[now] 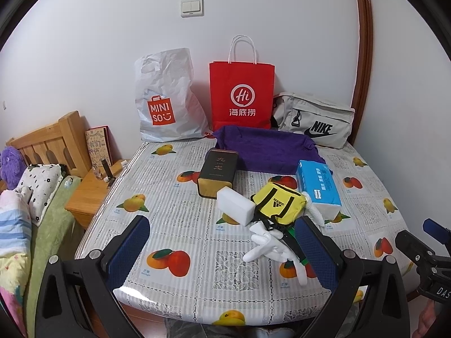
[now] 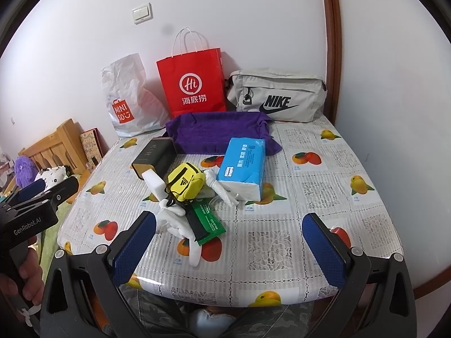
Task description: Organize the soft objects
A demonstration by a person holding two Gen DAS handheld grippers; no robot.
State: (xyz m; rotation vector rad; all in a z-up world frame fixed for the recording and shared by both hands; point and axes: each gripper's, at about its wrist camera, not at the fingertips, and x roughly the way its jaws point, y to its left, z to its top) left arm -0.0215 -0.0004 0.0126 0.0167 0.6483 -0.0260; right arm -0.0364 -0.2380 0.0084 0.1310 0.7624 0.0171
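Observation:
A pile lies mid-table: a yellow pouch (image 1: 279, 204) (image 2: 184, 184), white gloves (image 1: 265, 243) (image 2: 174, 217), a white sponge block (image 1: 236, 205) (image 2: 155, 184), a blue tissue pack (image 1: 318, 186) (image 2: 242, 163) and a green packet (image 2: 208, 222). Behind them spreads a purple cloth (image 1: 267, 148) (image 2: 220, 131). A dark tin (image 1: 217, 173) (image 2: 153, 156) lies to the left. My left gripper (image 1: 225, 253) hovers open over the near table edge, the gloves just inside its right finger. My right gripper (image 2: 228, 246) is open and holds nothing, right of the gloves.
Against the wall stand a white plastic bag (image 1: 166, 98) (image 2: 128, 98), a red paper bag (image 1: 242, 95) (image 2: 194, 84) and a grey sling bag (image 1: 315, 121) (image 2: 277, 98). A fruit-print cover (image 1: 183, 211) (image 2: 310, 197) lies on the table. A bed and wooden nightstand (image 1: 90, 188) sit left.

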